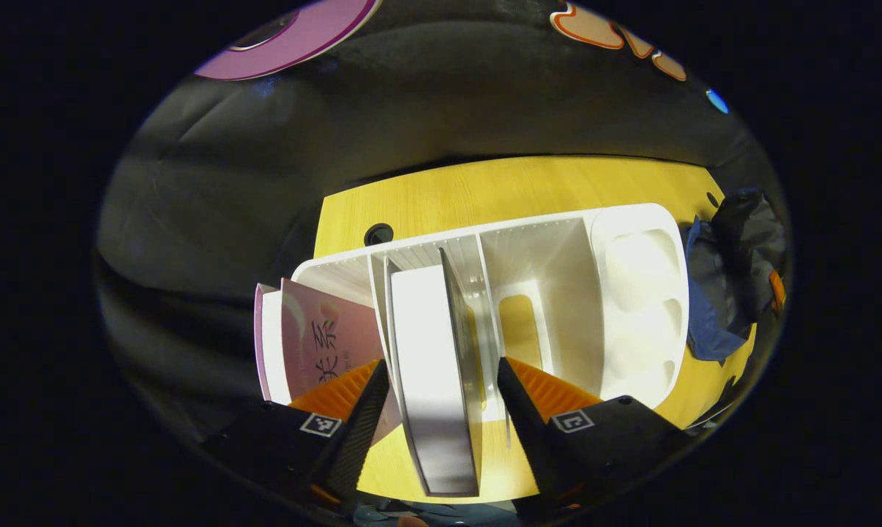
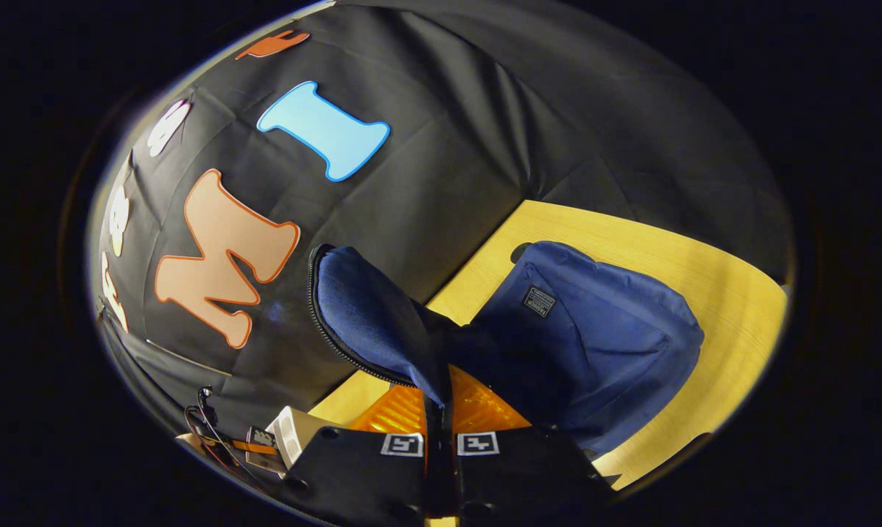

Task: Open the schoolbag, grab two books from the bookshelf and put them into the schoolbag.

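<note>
We judge the step in hand to be the book pick, with the bag held open. The wooden table (image 1: 528, 187) carries the white bookshelf (image 1: 631, 293) near its far left corner, and the blue schoolbag (image 2: 594, 344) lies toward its right edge. In the right gripper view, the right gripper (image 2: 438, 410) has its jaws pressed together on the bag's zippered flap (image 2: 367, 322), lifting it. In the left gripper view, the left gripper (image 1: 441, 395) has its jaws wide apart, straddling the white book (image 1: 430, 366) without touching it; a pink book (image 1: 327, 344) leans just beside. Next we must close squarely on the white book, then lift it clear of the dividers.
</note>
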Tool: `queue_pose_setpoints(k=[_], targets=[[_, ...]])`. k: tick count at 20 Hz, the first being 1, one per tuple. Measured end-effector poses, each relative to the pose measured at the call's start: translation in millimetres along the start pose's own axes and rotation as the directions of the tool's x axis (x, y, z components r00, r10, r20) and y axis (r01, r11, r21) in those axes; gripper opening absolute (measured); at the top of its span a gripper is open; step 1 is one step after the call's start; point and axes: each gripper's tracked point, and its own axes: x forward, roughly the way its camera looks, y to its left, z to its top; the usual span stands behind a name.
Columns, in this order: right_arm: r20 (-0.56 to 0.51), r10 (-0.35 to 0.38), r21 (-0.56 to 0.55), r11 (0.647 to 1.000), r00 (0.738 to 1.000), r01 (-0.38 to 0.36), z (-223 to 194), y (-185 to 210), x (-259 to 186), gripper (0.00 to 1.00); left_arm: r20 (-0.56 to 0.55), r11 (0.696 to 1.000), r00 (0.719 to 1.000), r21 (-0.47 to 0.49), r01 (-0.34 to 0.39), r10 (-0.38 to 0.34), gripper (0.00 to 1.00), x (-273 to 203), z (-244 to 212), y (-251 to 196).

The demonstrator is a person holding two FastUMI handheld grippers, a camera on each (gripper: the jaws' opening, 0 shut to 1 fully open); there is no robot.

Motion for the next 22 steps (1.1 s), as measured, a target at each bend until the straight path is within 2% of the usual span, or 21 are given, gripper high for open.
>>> queue_pose_setpoints(k=[1, 3, 5, 13, 17, 22], targets=[[-0.001, 0.0, -0.001, 1.0, 1.0, 0.0, 0.2, -0.3, 0.0, 0.04, -0.024, 1.0, 1.0, -0.008, -0.013, 0.013, 0.77, 4.9, -5.5, 3.3], [-0.001, -0.002, 0.001, 1.0, 1.0, 0.002, 0.2, -0.5, 0.1, 0.03, -0.054, 0.999, 0.998, 0.003, 0.037, -0.037, 0.46, -0.9, -10.9, -7.2], [0.0, -0.004, 0.006, 1.0, 1.0, 0.004, 0.1, -0.5, 0.6, 0.04, -0.067, 0.996, 0.994, 0.018, 0.082, -0.081, 0.38, -1.0, -14.3, -14.1], [0.0, -0.013, 0.009, 1.0, 1.0, 0.013, 0.9, -0.8, 0.8, 0.04, -0.037, 0.995, 0.995, 0.009, 0.097, -0.096, 0.32, -4.2, -16.1, -11.3], [-0.004, -0.016, 0.017, 1.0, 1.0, 0.016, 0.2, -1.7, 1.0, 0.04, -0.002, 0.997, 0.998, 0.029, 0.068, -0.068, 0.33, -16.5, -12.8, 1.8], [-0.003, -0.02, 0.03, 0.999, 1.0, 0.021, 1.5, -3.0, 1.1, 0.04, 0.026, 0.995, 0.995, 0.041, 0.093, -0.094, 0.33, -34.4, -15.7, 5.0]])
